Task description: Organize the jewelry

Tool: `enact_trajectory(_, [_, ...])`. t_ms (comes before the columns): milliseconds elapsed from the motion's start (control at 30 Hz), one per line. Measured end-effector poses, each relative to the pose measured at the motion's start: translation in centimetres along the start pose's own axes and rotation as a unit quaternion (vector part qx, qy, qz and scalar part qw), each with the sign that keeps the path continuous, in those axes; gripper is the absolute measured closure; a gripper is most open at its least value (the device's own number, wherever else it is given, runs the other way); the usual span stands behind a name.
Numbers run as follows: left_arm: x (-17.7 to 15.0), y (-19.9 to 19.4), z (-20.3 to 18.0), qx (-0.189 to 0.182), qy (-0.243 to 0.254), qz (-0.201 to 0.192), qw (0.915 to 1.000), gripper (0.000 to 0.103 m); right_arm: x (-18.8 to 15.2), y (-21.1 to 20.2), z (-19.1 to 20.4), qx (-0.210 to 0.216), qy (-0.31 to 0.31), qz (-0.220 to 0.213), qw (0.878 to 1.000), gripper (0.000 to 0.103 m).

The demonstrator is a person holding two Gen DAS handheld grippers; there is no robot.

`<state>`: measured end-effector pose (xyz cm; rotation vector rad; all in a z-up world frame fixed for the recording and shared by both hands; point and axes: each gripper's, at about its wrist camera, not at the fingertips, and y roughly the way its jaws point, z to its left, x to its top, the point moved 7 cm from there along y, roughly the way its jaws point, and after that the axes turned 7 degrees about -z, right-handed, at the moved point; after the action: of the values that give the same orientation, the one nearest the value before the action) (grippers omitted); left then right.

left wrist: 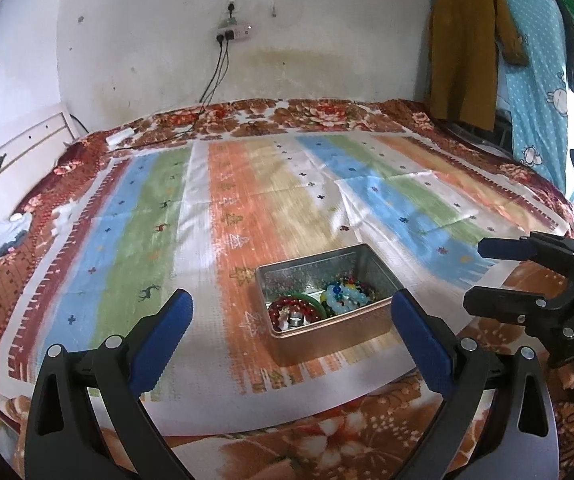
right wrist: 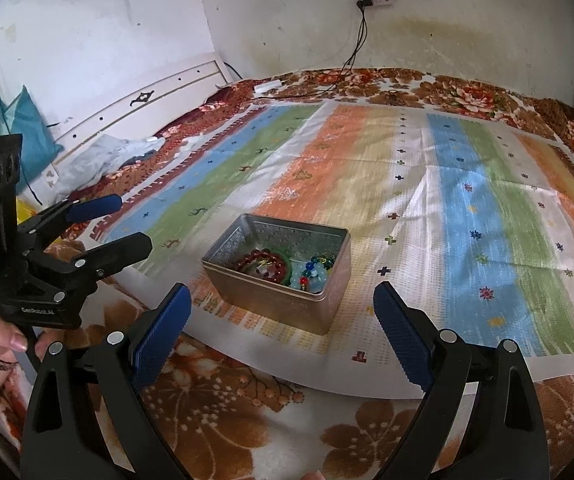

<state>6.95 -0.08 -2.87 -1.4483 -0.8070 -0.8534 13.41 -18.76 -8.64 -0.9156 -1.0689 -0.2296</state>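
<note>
An open metal tin (left wrist: 379, 280) sits on a striped cloth (left wrist: 247, 200) on the bed. Inside lie a dark red bead bracelet (left wrist: 291, 307), a green bangle (left wrist: 312, 300) and a pale blue bead bracelet (left wrist: 345, 295) with mixed beads. My left gripper (left wrist: 291, 308) is open and empty, just short of the tin. In the right wrist view the tin (right wrist: 327, 304) holds the red bracelet (right wrist: 261, 261) and pale blue bracelet (right wrist: 312, 277). My right gripper (right wrist: 281, 300) is open and empty, near the tin's front. Each gripper shows in the other's view: the right gripper (left wrist: 483, 276) and the left gripper (right wrist: 131, 220).
The floral bedspread (left wrist: 327, 440) lies under the cloth. A white headboard (right wrist: 147, 100) and crumpled clothes (right wrist: 99, 160) are at the left. A wall socket with cables (left wrist: 231, 34) is behind. Hanging clothes (left wrist: 467, 48) and a blue curtain stand at the right.
</note>
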Motion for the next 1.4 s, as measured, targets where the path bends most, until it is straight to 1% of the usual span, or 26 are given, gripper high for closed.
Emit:
enact_trajectory(200, [-0.10,-0.16,0.09,-0.001,-0.007,-0.002,1.0000,0.006,0.01,-0.38,0.20,-0.002,-0.007,-0.009,1.000,0.010])
enact_trajectory(700, [-0.20,-0.29,-0.64,-0.004,0.014,-0.007,0.9999,0.006,-0.25,-0.07,0.08,-0.008,-0.008,-0.004,1.000,0.010])
enact_trajectory(1400, [-0.53,-0.16,-0.29,-0.005,0.005,-0.005,1.0000,0.006,-0.17,-0.16,-0.12,-0.013,-0.007,-0.003,1.000,0.010])
